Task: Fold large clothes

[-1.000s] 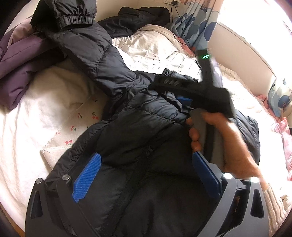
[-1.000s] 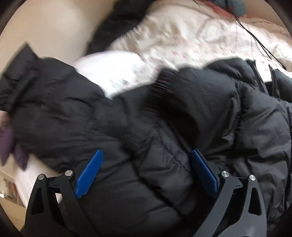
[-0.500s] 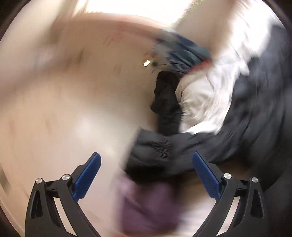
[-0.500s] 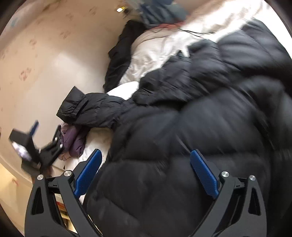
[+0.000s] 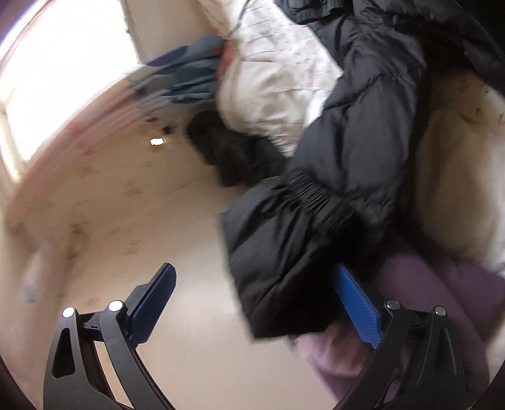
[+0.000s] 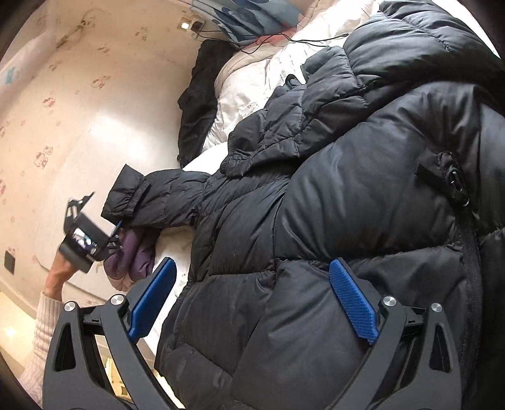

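Note:
A black puffer jacket (image 6: 347, 195) lies spread on a white bed. Its sleeve stretches left and ends in an elastic cuff (image 6: 126, 195). In the left wrist view the cuff end of the sleeve (image 5: 284, 252) fills the middle, and my left gripper (image 5: 255, 302) is open with the cuff just ahead between its blue pads. The left gripper also shows in the right wrist view (image 6: 85, 233), beside the cuff. My right gripper (image 6: 252, 299) is open and empty, hovering over the jacket's body.
A purple garment (image 5: 426, 309) lies under the sleeve at the bed edge (image 6: 135, 255). Another black garment (image 6: 195, 104) hangs between bed and cream wall (image 6: 79, 110). A blue patterned curtain (image 6: 249, 19) and a cable lie at the head.
My left gripper has swung from over the jacket's body out to the sleeve cuff at the bed edge. My right gripper has pulled back from the collar to over the jacket's body.

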Demonstrator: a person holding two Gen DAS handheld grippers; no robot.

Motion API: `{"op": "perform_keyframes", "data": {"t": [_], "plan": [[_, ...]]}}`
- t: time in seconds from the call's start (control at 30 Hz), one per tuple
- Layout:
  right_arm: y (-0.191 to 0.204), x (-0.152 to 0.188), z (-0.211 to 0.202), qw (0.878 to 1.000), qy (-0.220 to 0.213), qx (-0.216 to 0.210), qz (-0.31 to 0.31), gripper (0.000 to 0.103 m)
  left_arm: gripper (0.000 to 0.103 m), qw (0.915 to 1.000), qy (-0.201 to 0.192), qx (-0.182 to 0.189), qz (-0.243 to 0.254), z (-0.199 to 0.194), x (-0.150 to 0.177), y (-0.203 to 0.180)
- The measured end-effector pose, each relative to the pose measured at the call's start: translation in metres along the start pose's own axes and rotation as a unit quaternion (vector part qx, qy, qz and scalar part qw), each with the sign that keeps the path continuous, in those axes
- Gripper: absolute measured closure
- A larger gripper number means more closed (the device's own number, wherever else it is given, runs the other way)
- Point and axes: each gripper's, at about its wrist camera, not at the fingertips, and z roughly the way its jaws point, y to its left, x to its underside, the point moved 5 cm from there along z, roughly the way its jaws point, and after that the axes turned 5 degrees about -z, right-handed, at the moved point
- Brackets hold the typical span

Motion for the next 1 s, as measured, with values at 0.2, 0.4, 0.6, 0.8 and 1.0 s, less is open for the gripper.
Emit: {"op": "perform_keyframes", "data": {"t": [0.2, 0.4, 0.6, 0.8, 1.0], "plan": [[0.001, -0.003, -0.002, 1.0, 0.0, 0.002, 0.001, 0.009, 0.096, 0.9832, 0.052, 0.098, -0.145, 0.027, -0.003, 0.025], [0.004, -0.008, -0.011, 1.0, -0.01, 0.002, 0.006, 0.009, 0.097, 0.8345, 0.005, 0.259, -0.486, 0.018, 0.015, 0.117], [0.009, -0.024, -0.035, 0.999, -0.039, -0.005, 0.006, 0.009, 0.097, 0.7177, -0.101, 0.343, -0.597, -0.023, -0.015, 0.175], [0.002, -0.074, -0.068, 0.996, -0.09, 0.004, -0.003, 0.009, 0.097, 0.625, -0.213, 0.408, -0.631, -0.076, -0.1, 0.222], [-0.033, -0.145, -0.086, 0.99, -0.129, -0.056, 0.029, 0.009, 0.097, 0.5487, -0.302, 0.49, -0.606, -0.128, -0.232, 0.227]]}}
